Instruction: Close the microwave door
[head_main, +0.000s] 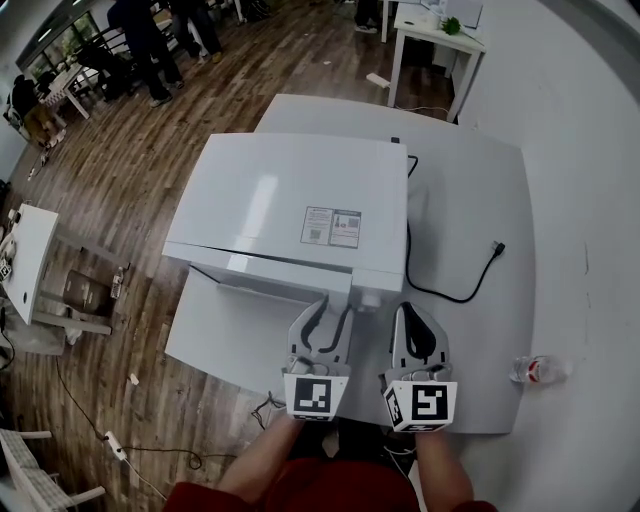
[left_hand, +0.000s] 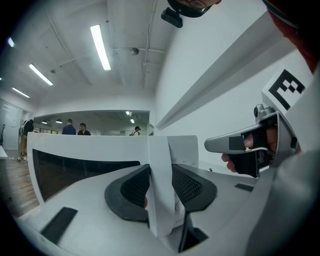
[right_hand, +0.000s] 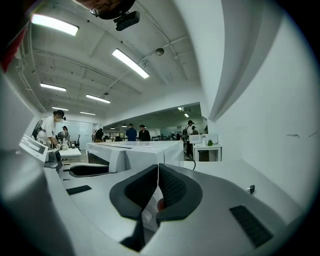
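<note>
White microwave door (left_hand: 159, 170) pinched at its edge by left gripper (head_main: 333, 308), right gripper (head_main: 412, 312) pressed together just beside

My left gripper (left_hand: 160, 168) has pads (left_hand: 132, 187) of black, matt, finely gridded facing. Microwave door (left_hand: 160, 150): smooth white. Microwave top (head_main: 270, 195): glossy white. Table (head_main: 480, 310): matt white. Floor (head_main: 130, 170): varnished wood planks.

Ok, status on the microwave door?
Left gripper clamped on microwave door free edge. Right gripper shut, empty, alongside. Door ajar, not latched. No obstruction seen in the gap.
</note>
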